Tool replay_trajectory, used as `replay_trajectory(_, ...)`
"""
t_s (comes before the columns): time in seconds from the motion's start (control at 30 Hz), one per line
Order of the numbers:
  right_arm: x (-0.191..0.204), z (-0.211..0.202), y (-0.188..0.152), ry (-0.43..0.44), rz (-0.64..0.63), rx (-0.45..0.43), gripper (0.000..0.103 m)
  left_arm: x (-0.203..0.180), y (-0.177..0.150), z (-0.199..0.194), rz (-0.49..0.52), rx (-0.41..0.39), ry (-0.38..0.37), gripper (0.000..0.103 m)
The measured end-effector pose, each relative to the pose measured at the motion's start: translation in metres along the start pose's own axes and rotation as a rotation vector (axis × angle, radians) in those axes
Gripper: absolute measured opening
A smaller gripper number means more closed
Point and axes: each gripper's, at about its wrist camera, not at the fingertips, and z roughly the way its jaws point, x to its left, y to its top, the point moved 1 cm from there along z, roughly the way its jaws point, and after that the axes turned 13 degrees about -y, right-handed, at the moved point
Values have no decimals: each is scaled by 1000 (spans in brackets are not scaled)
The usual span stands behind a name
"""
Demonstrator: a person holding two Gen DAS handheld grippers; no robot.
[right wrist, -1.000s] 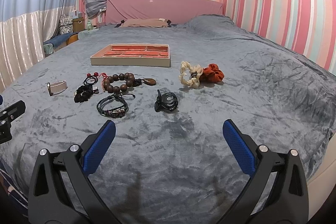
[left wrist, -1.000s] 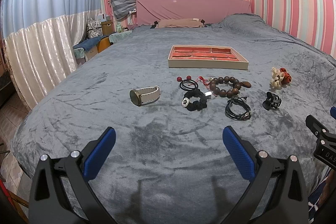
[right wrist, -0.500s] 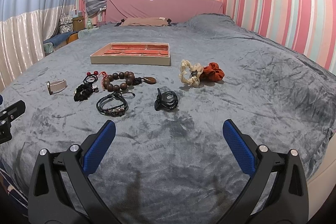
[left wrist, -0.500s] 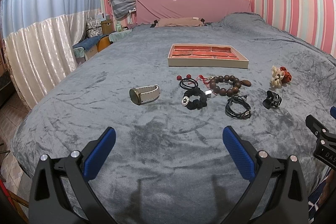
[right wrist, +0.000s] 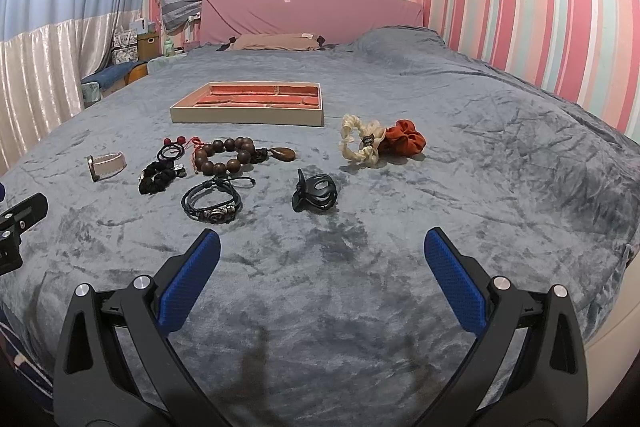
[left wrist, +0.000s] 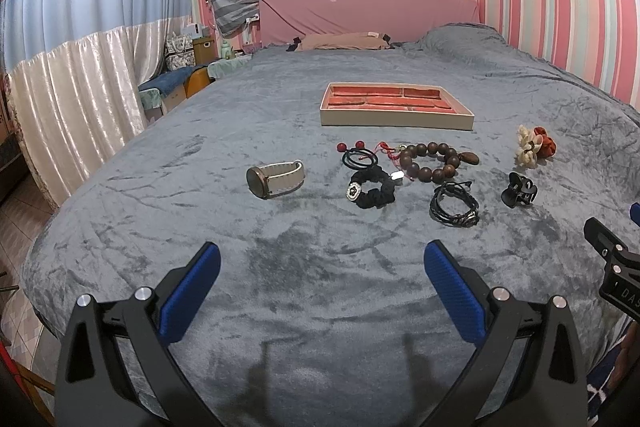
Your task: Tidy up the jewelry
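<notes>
A shallow beige tray (left wrist: 396, 120) (right wrist: 244, 116) with red compartments lies on the grey bed. In front of it lie a white-strap watch (left wrist: 275, 179) (right wrist: 106, 165), a thin black hair tie with red beads (left wrist: 359, 157), a black scrunchie (left wrist: 374, 189) (right wrist: 158, 177), a brown bead bracelet (left wrist: 434, 161) (right wrist: 228, 155), a black cord bracelet (left wrist: 454, 209) (right wrist: 212, 205), a black claw clip (left wrist: 519, 189) (right wrist: 315, 193), and cream (right wrist: 359, 143) and rust (right wrist: 404, 141) scrunchies. My left gripper (left wrist: 320, 267) and right gripper (right wrist: 320, 255) are open and empty, short of the items.
The grey velvet bedspread (left wrist: 300, 267) covers the bed. The pink headboard (left wrist: 368, 13) and a tan pillow (left wrist: 344, 41) are at the far end. The bed's left edge drops to a curtain (left wrist: 72, 107) and boxes (left wrist: 192, 47).
Both views have crept slightly; the items sit a little higher and closer in the frames. Nothing on the bed has moved and both grippers stay open.
</notes>
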Motion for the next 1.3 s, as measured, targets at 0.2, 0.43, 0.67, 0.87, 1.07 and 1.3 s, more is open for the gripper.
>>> replay_trajectory(0.2, -1, 1, 0, 3, 0, 5, 99, 1, -3, 3, -3, 9, 6, 99)
replay_trajectory(0.43, 2, 4, 3, -9, -13, -1, 99, 2, -2, 5, -4, 17, 3, 99)
replay_trajectory(0.67, 9, 11, 6, -4, -36, 5, 99, 6, 2, 11, -14, 30, -3, 99)
replay_trajectory(0.87, 12, 20, 7, 3, -42, 30, 99, 9, 7, 19, -17, 45, -22, 99)
replay_trajectory(1.07, 4, 35, 10, 6, -19, 66, 99, 14, 15, 31, -19, 48, -23, 99)
replay_trajectory(1.3, 0, 55, 16, -37, -2, 88, 99, 24, 25, 48, -63, 42, -67, 99)
